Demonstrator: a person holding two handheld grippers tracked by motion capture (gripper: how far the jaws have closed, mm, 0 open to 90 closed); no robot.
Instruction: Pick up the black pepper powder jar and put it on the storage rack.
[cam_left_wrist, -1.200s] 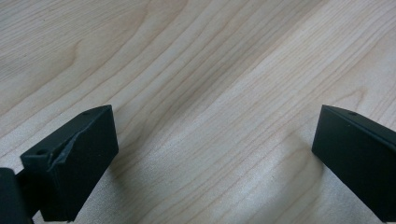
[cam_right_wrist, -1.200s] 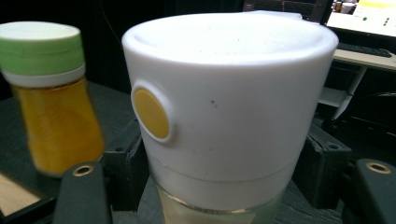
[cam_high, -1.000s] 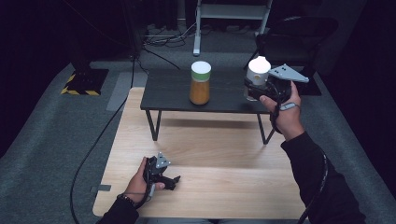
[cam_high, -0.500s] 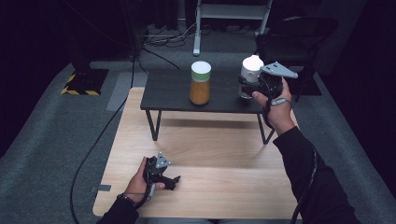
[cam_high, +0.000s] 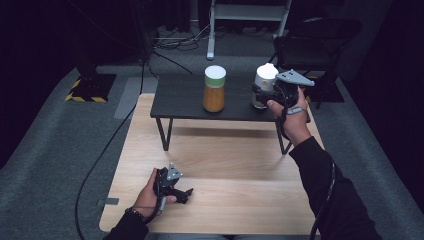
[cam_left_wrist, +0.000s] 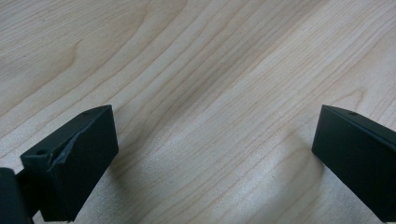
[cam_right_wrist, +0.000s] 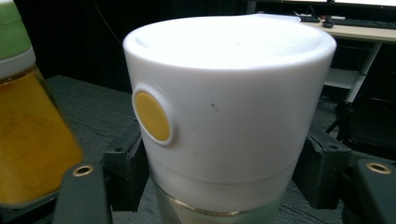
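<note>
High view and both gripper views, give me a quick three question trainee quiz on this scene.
1. True or false: the right gripper is shut on the white-capped jar.
2. What stands beside that jar on the black table?
A. an orange jar
B. a red mug
C. a blue bowl
3. What surface lies under the left gripper?

Key: 1 true. 2 A. 3 the light wooden board; that gripper is open and holds nothing.
</note>
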